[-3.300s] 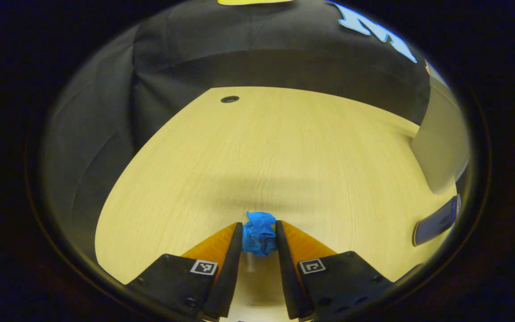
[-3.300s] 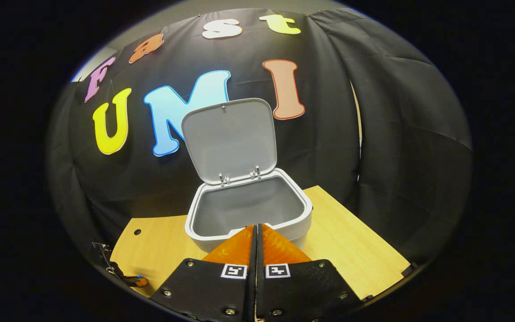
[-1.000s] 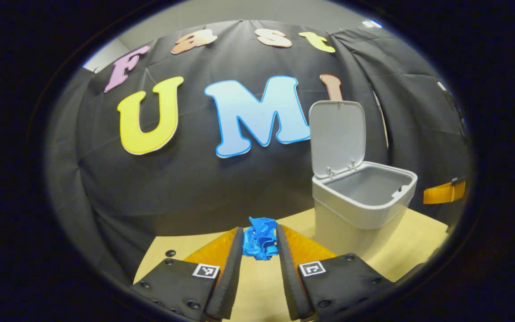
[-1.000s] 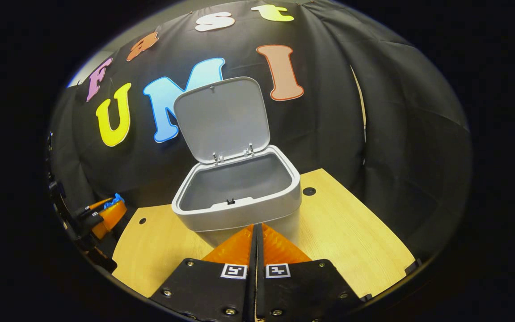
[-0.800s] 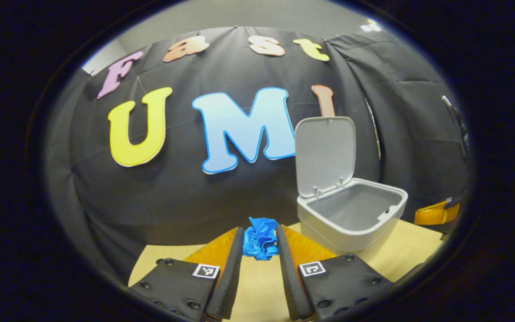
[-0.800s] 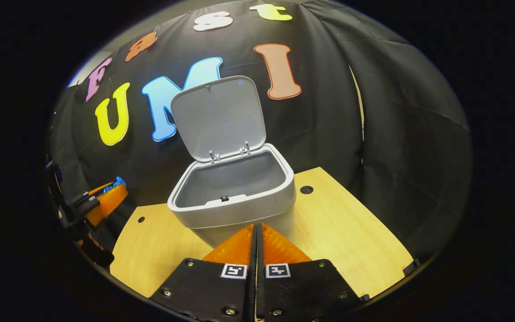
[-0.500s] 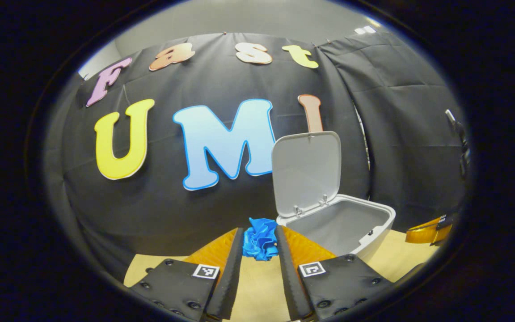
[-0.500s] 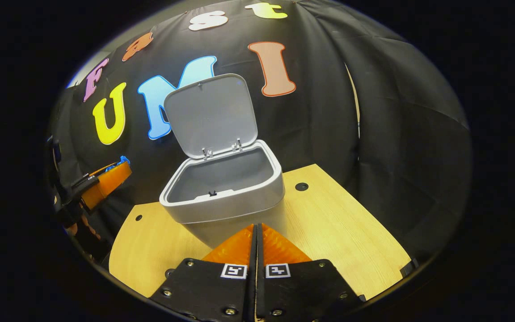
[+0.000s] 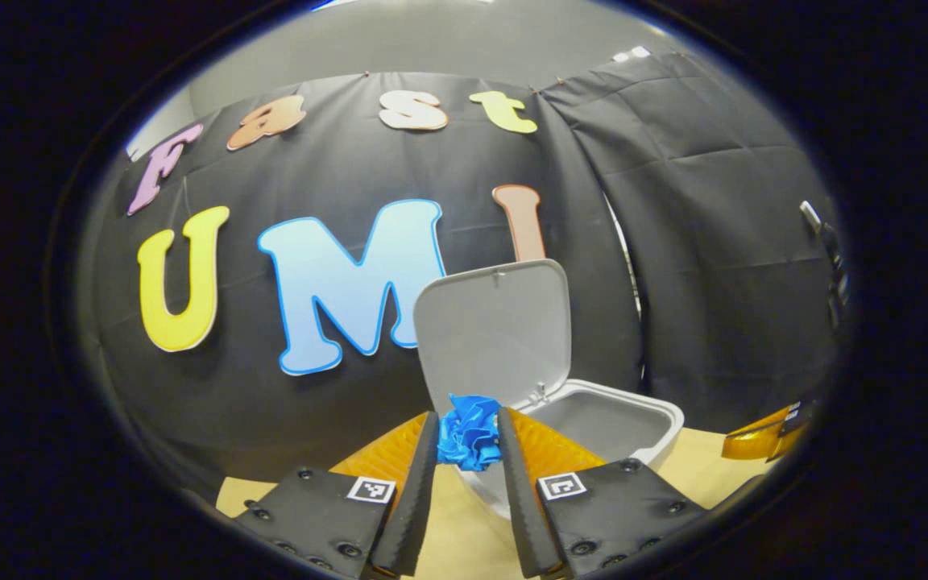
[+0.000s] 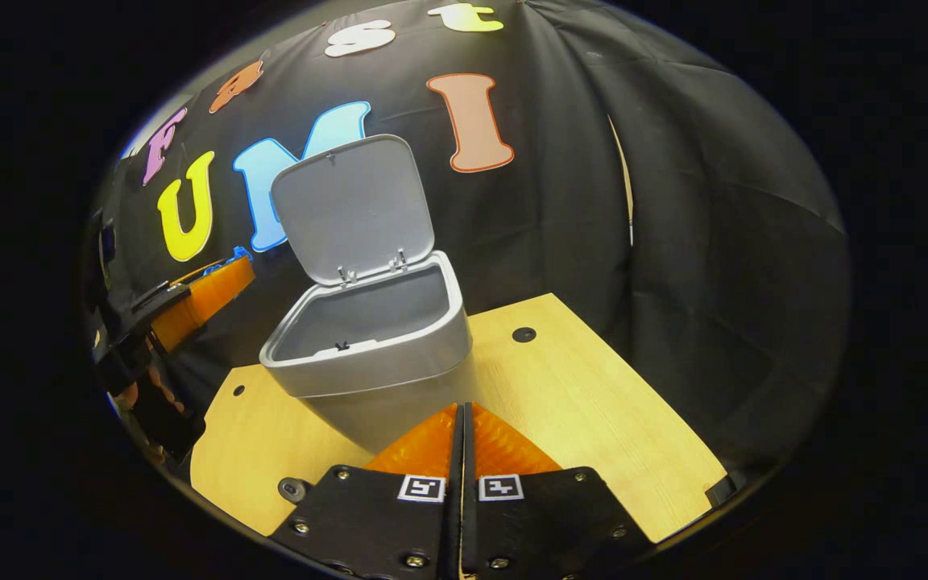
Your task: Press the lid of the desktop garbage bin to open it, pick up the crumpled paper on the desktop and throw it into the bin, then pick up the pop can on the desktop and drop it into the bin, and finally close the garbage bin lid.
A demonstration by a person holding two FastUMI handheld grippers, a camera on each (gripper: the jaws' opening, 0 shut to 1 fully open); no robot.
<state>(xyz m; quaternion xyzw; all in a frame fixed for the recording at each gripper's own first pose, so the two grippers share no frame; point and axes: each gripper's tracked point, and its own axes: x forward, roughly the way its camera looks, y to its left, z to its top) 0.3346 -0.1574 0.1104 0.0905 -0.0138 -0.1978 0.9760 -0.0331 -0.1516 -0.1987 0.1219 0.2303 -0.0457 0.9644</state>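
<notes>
**Crumpled paper held up beside the open bin**

Left gripper view: the left gripper (image 9: pixel 468 435) clamps the blue crumpled paper (image 9: pixel 470 431) between both fingers, raised in front of the grey garbage bin (image 9: pixel 641 419), whose lid (image 9: pixel 496 330) stands upright.

Right gripper view: the right gripper (image 10: pixel 461 435) has its fingers pressed together on nothing, low over the wooden desktop (image 10: pixel 593 403) just before the bin (image 10: pixel 367 354). The left gripper (image 10: pixel 214 286) hangs left of the bin.

Left claw (image 9: pixel 468 435) and the paper (image 9: pixel 470 431) cover the bin's (image 9: pixel 641 419) near-left rim. Bin bottom's out of sight in both views. In the right claw view the other claw (image 10: pixel 214 286) is cut off at the edge, paper (image 10: pixel 230 259) barely peeking.
</notes>
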